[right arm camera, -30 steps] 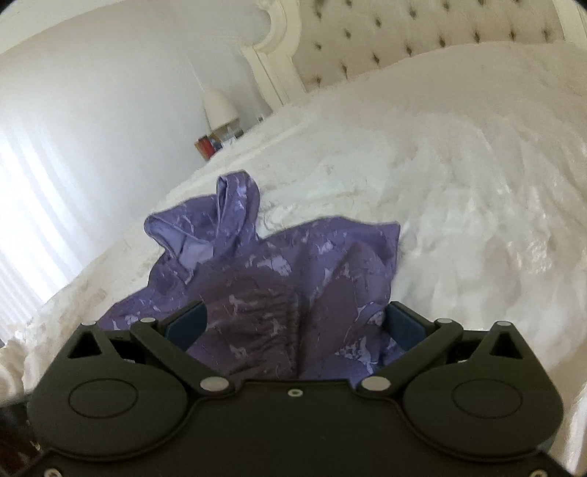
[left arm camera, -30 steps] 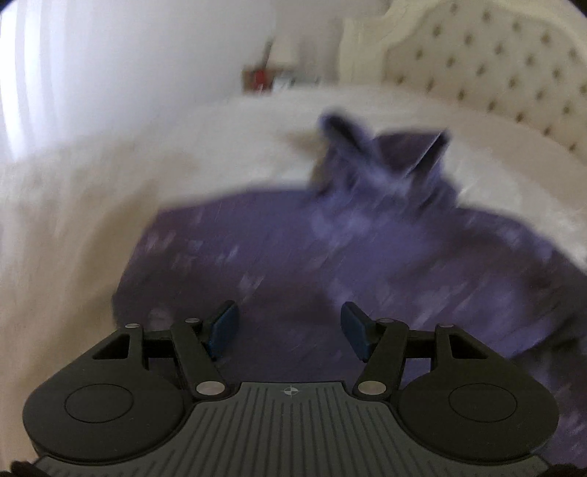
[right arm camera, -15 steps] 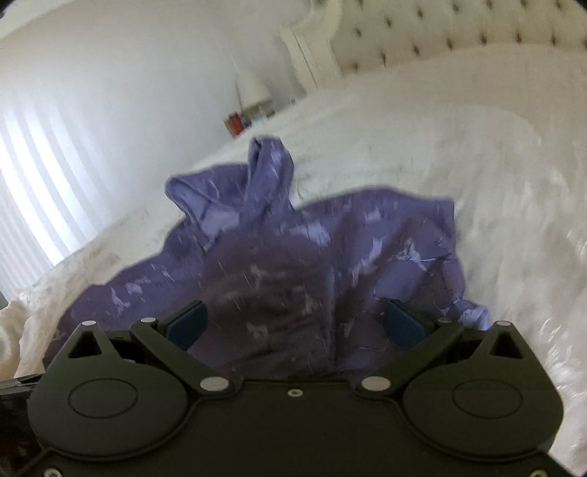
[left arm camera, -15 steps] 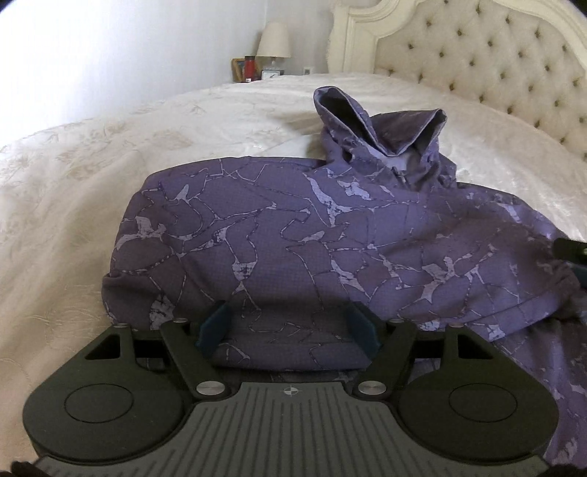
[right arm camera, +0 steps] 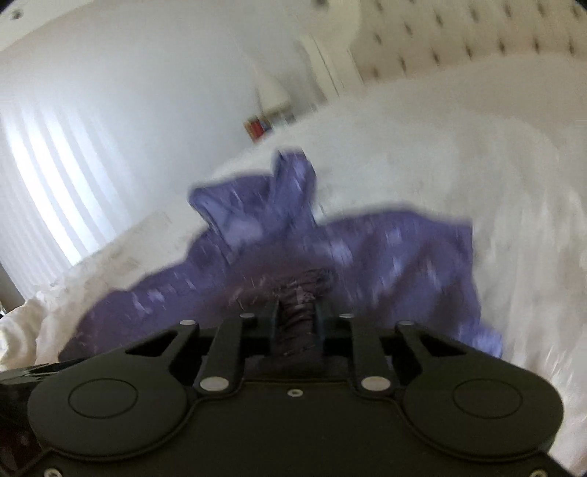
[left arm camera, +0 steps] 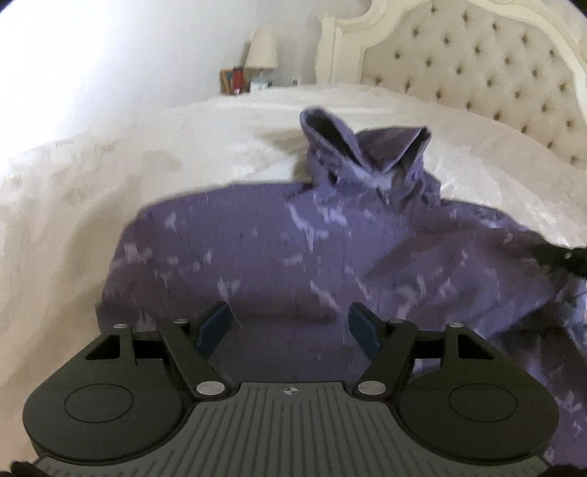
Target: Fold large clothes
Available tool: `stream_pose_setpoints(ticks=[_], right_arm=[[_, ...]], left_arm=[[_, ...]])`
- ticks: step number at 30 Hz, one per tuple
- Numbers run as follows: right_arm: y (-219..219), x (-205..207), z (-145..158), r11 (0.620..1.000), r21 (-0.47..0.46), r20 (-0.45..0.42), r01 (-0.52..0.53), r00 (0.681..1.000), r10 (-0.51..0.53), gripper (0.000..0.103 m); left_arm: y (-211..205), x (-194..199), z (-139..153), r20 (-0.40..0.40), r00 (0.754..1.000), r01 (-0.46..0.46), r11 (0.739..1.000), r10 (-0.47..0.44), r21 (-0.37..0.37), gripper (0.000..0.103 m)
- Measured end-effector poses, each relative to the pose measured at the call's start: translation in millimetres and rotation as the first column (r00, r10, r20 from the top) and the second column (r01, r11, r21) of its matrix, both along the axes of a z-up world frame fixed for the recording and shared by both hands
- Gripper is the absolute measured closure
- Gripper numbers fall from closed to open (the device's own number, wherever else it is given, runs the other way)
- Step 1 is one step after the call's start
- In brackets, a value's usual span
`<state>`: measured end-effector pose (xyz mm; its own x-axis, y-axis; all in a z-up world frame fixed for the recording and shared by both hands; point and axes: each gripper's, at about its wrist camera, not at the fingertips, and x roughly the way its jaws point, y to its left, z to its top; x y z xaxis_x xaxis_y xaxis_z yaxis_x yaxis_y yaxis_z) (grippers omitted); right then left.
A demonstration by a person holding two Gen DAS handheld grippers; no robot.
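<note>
In the left wrist view, a purple hoodie (left arm camera: pixel 279 253) with pale streaks is lying spread across a white bed (left arm camera: pixel 110 190), its hood (left arm camera: pixel 367 150) standing up and pointing toward the tufted headboard (left arm camera: pixel 469 62). The left gripper (left arm camera: pixel 290 324) is hovering at the near hem of the hoodie with its blue fingers (left arm camera: pixel 214 324) spread apart; the cloth is lying below and between them, and the pads are not pressing on it, so this gripper is released. At the right edge a dark part of the other gripper (left arm camera: pixel 565 257) is showing over the hoodie's far side. Beyond the bed, a lamp (left arm camera: pixel 261 49) is standing beside a few small things against the white wall (left arm camera: pixel 110 55), too small to make out.

In the right wrist view, which is blurred, the right gripper (right arm camera: pixel 295 323) is closing its jaws, and a bunched fold of the hoodie (right arm camera: pixel 385 249) is sitting between them, pinched into a narrow ridge. The fingers are pressing on that cloth from both sides, so this gripper is grasping the hoodie. The rest of the garment is fanning out ahead of it on the bed (right arm camera: pixel 477 146), with the hood (right arm camera: pixel 290 183) rising at the far end. Bright window blinds (right arm camera: pixel 47 183) are glowing on the left, and the lamp (right arm camera: pixel 273 88) and headboard (right arm camera: pixel 458 33) are appearing smeared near the top.
</note>
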<state>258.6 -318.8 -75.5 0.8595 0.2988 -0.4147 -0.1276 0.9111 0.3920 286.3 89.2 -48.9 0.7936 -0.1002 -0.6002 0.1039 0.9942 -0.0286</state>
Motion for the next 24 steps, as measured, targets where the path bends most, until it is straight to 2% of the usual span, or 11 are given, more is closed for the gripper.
stream_pose_setpoints(ticks=[2, 4, 8, 10, 11, 12, 13, 15, 18, 22, 24], right_arm=[[-0.1, -6.3, 12.5, 0.999, -0.047, 0.047, 0.024, 0.999, -0.022, 0.082], [-1.9, -8.3, 15.7, 0.994, -0.097, 0.052, 0.054, 0.997, -0.049, 0.085], [-7.3, 4.2, -4.1, 0.989, -0.127, -0.076, 0.076, 0.993, -0.086, 0.083], [-7.0, 9.5, -13.7, 0.987, -0.138, -0.130, 0.084, 0.986, -0.102, 0.074], [-5.7, 8.7, -14.4, 0.985, -0.145, -0.133, 0.090, 0.985, -0.109, 0.074], [-5.3, 7.5, -13.2, 0.983, -0.153, -0.127, 0.098, 0.985, -0.118, 0.064], [-2.7, 6.0, -10.6, 0.979, -0.172, -0.115, 0.105, 0.985, -0.126, 0.058], [1.1, 0.0, -4.9, 0.968, -0.216, -0.072, 0.128, 0.987, -0.146, 0.041], [6.0, -9.3, 4.3, 0.966, -0.214, 0.011, 0.148, 0.989, -0.150, 0.037], [19.7, -15.3, 9.8, 0.975, -0.211, 0.088, 0.069, 0.995, -0.052, 0.035], [30.7, -12.5, 5.8, 0.972, -0.234, 0.083, 0.015, 0.997, 0.004, 0.034]], left_arm=[[-1.5, 1.3, 6.1, 0.031, 1.000, 0.004, 1.000, -0.005, 0.019, 0.034], [-2.1, 5.2, 9.1, 0.046, 0.999, 0.004, 0.999, -0.006, 0.036, 0.034], [2.1, 17.3, 2.0, 0.021, 0.999, -0.033, 0.998, 0.032, 0.050, 0.033], [7.4, 23.7, -5.3, -0.008, 0.998, -0.064, 0.996, 0.065, 0.058, 0.033], [9.8, 26.6, -9.1, -0.020, 0.997, -0.072, 0.996, 0.073, 0.056, 0.033], [11.3, 28.2, -12.5, -0.024, 0.997, -0.076, 0.995, 0.078, 0.058, 0.032], [11.2, 29.2, -15.6, -0.024, 0.997, -0.077, 0.995, 0.079, 0.068, 0.032], [9.0, 29.2, -19.1, -0.017, 0.998, -0.064, 0.994, 0.066, 0.089, 0.028], [4.5, 25.7, -24.3, 0.003, 0.999, -0.051, 0.992, 0.051, 0.113, 0.024], [5.7, 22.8, -29.3, 0.022, 0.999, -0.048, 0.993, 0.046, 0.103, 0.023], [6.8, 21.8, -29.3, 0.024, 0.999, -0.048, 0.994, 0.046, 0.097, 0.023]])
